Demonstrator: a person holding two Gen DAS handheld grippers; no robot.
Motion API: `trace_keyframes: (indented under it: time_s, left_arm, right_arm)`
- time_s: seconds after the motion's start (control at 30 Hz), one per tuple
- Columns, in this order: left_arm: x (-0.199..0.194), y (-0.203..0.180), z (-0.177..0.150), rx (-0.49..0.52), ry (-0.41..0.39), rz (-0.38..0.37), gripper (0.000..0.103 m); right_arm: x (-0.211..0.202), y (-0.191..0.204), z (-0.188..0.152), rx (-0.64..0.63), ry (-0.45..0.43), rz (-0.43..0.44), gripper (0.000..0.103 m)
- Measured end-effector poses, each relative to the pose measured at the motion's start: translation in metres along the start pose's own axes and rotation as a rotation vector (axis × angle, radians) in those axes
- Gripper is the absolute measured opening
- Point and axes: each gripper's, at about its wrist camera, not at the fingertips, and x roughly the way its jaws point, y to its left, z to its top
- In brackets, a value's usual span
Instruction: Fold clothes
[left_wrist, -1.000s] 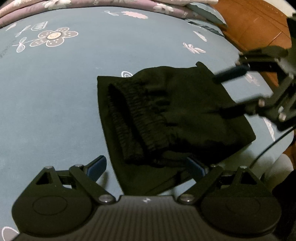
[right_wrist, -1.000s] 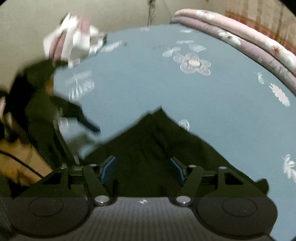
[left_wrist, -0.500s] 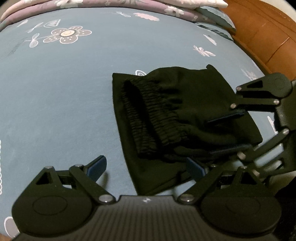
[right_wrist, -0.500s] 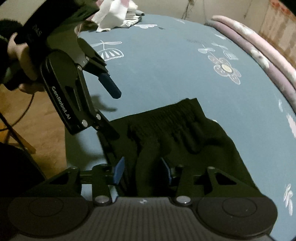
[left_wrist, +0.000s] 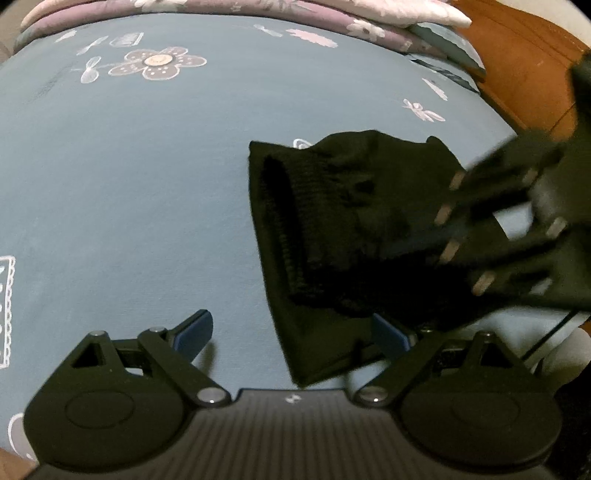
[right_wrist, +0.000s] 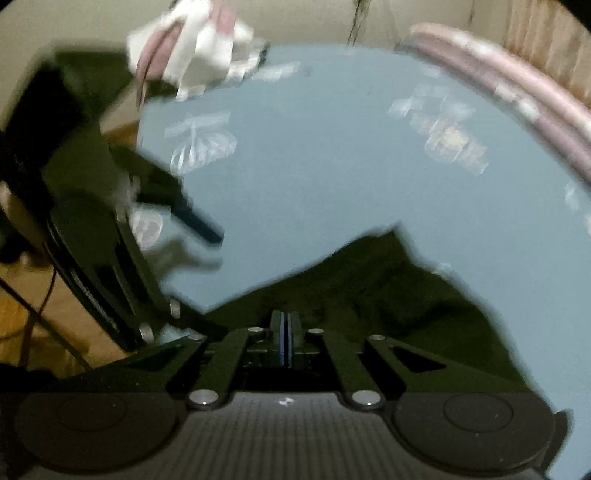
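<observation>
Black shorts (left_wrist: 351, 206) with a ribbed elastic waistband lie bunched on the blue sheet, right of centre in the left wrist view. My left gripper (left_wrist: 291, 328) is open; its right finger rests over the shorts' near corner and its left finger stands over bare sheet. My right gripper (left_wrist: 424, 240) comes in blurred from the right, across the shorts' right side. In the right wrist view its pads (right_wrist: 284, 339) are pressed together, with the dark fabric (right_wrist: 388, 302) gathered up to them. One of the left gripper's fingers (right_wrist: 192, 221) shows at the left of that view.
The blue flower-print bedsheet (left_wrist: 129, 184) spreads wide to the left and back. A folded pink quilt (left_wrist: 221, 7) lies along the far edge. A heap of white and pink clothes (right_wrist: 195, 55) sits at a far corner. Wooden floor (left_wrist: 517, 55) borders the bed's right edge.
The right gripper's jaws went from wide apart to shut, with fabric between them, as it came down over the shorts' right side. The left gripper stayed open and hardly moved.
</observation>
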Motion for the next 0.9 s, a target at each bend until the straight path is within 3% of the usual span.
trace_keyframes:
  time_s: [0.1, 0.17, 0.23, 0.3, 0.37, 0.43, 0.5, 0.67, 0.77, 0.83, 0.9]
  left_arm:
    - [-0.002, 0.002, 0.001, -0.013, -0.018, -0.008, 0.092]
    - [-0.004, 0.003, 0.004, -0.02, -0.033, -0.018, 0.092]
    - [-0.006, 0.002, 0.011, -0.016, -0.06, -0.04, 0.092]
    - [-0.009, -0.002, 0.02, 0.007, -0.086, -0.064, 0.091]
    - [-0.006, -0.01, 0.036, 0.047, -0.112, -0.109, 0.091]
    - [-0.001, -0.019, 0.053, 0.092, -0.136, -0.16, 0.091]
    - [0.01, -0.03, 0.072, 0.142, -0.148, -0.204, 0.091]
    - [0.046, -0.067, 0.111, 0.296, -0.151, -0.331, 0.091]
    - [0.071, -0.075, 0.116, 0.35, -0.072, -0.361, 0.091]
    - [0.085, -0.065, 0.112, 0.37, -0.005, -0.326, 0.089]
    - [0.088, -0.046, 0.102, 0.408, 0.022, -0.339, 0.084]
  right_arm:
    - [0.023, 0.002, -0.014, -0.011, 0.074, -0.024, 0.009]
    - [0.011, -0.003, -0.017, 0.012, 0.046, -0.011, 0.018]
    - [-0.008, -0.012, -0.017, 0.05, 0.01, -0.02, 0.038]
    - [-0.027, -0.024, -0.02, 0.093, -0.019, -0.059, 0.049]
    - [-0.046, -0.041, -0.028, 0.158, -0.033, -0.124, 0.058]
    - [-0.063, -0.062, -0.044, 0.255, -0.03, -0.225, 0.074]
    - [-0.075, -0.08, -0.065, 0.365, -0.024, -0.296, 0.075]
    - [-0.105, -0.097, -0.124, 0.656, -0.037, -0.399, 0.089]
    - [-0.11, -0.097, -0.152, 0.779, -0.02, -0.465, 0.097]
    - [-0.109, -0.092, -0.166, 0.847, -0.001, -0.497, 0.098]
    - [-0.108, -0.088, -0.173, 0.895, 0.006, -0.512, 0.101]
